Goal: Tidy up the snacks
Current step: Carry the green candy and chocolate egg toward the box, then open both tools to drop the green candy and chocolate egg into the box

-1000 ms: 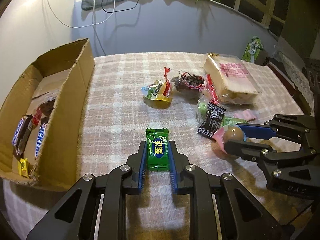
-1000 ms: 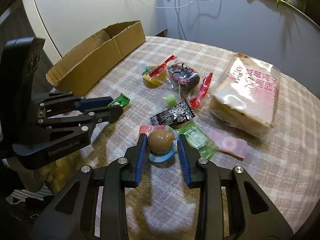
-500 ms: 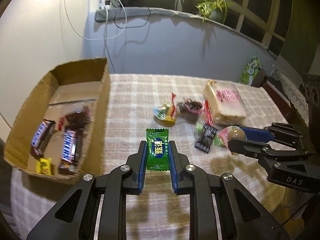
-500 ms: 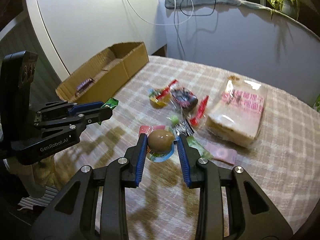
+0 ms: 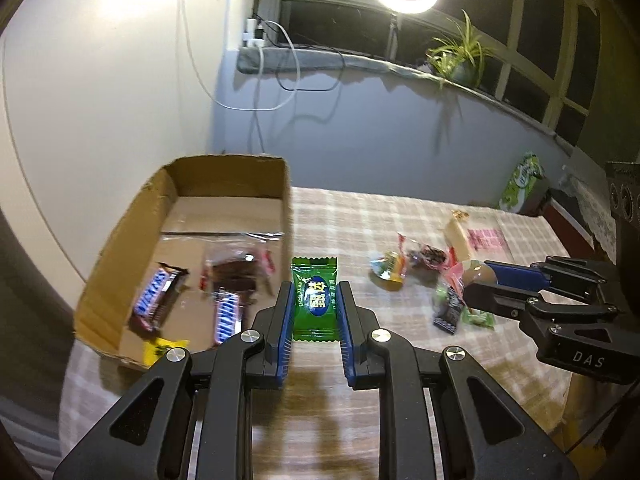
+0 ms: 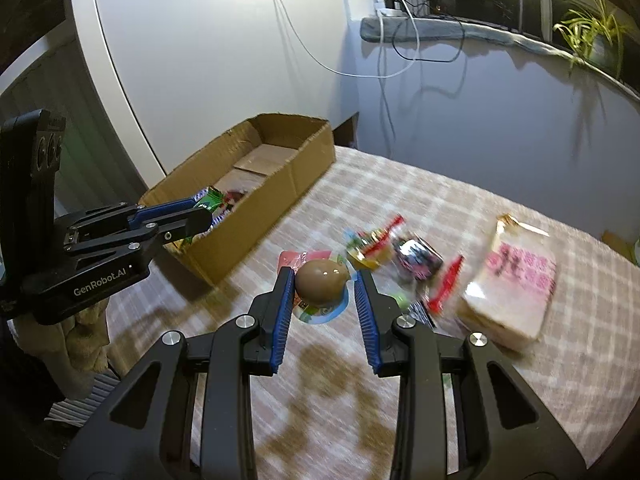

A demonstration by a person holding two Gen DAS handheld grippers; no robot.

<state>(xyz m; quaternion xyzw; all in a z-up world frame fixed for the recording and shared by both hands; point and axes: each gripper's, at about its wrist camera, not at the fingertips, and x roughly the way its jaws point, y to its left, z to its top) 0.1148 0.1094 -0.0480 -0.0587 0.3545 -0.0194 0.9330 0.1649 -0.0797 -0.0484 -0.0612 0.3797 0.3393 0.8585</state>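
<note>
My left gripper [image 5: 314,304] is shut on a green candy packet [image 5: 314,298] and holds it in the air beside the right wall of the cardboard box [image 5: 288,200]. In the right wrist view the left gripper [image 6: 200,216] hangs over the box's near end [image 6: 256,196]. My right gripper [image 6: 322,292] is shut on a packed brown egg snack [image 6: 320,280], lifted above the checked tablecloth; it also shows in the left wrist view [image 5: 478,280]. The box holds two Snickers bars [image 5: 154,300], a dark snack bag [image 5: 232,270] and a yellow candy [image 5: 164,348].
Loose snacks lie mid-table: a yellow-green packet [image 5: 386,272], a dark red packet [image 5: 426,258], a black sachet [image 5: 448,308], a large bread pack [image 6: 516,280]. A green carton [image 5: 522,182] stands at the far table edge. Wall and cables behind.
Both grippers have risen well above the table with their snacks. The left one has moved left towards the box; the right one has followed leftward.
</note>
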